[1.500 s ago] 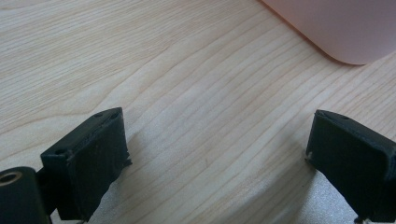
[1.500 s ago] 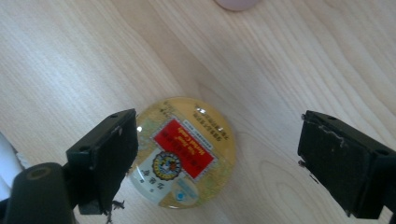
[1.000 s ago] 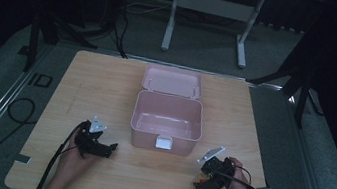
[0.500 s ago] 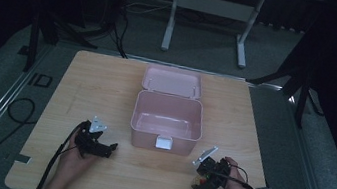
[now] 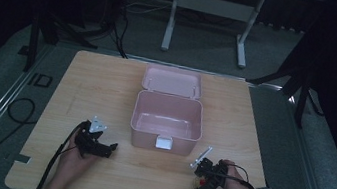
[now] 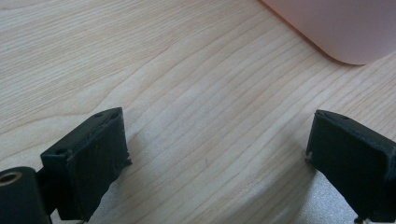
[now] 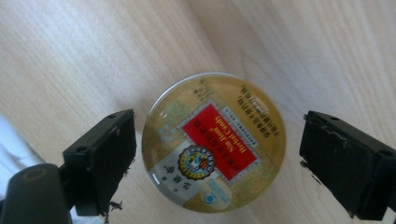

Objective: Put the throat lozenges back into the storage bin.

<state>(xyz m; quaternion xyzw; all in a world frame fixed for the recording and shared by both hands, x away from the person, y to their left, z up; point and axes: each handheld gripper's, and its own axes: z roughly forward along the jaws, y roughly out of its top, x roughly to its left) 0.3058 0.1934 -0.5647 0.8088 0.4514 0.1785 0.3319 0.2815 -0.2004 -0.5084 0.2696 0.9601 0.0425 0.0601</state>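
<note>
While both tools gape | right tool [image 7: 217, 163] straddles one tin [image 7: 213, 148] | left tool [image 6: 217, 158] beside one pink box [image 5: 167, 116]

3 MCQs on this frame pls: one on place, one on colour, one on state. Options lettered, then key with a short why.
1. Where does the round tin lie?
A. Inside the pink box
B. On the wooden table, between the right gripper's jaws
C. On the box's lid

2. What colour is the tin's middle label?
A. Red
B. Blue
C. White

3. How does the pink box stand?
A. Shut and latched
B. Tipped on its side
C. Open, lid laid back, nothing visible inside

Key:
1 B: the right gripper view shows the tin flat on the table, with the right gripper straddling it, jaws apart on both sides.
2 A: a red rectangle with gold lettering sits mid-lid.
3 C: the high view shows the lid lying back behind the box and a bare pink floor.
</note>
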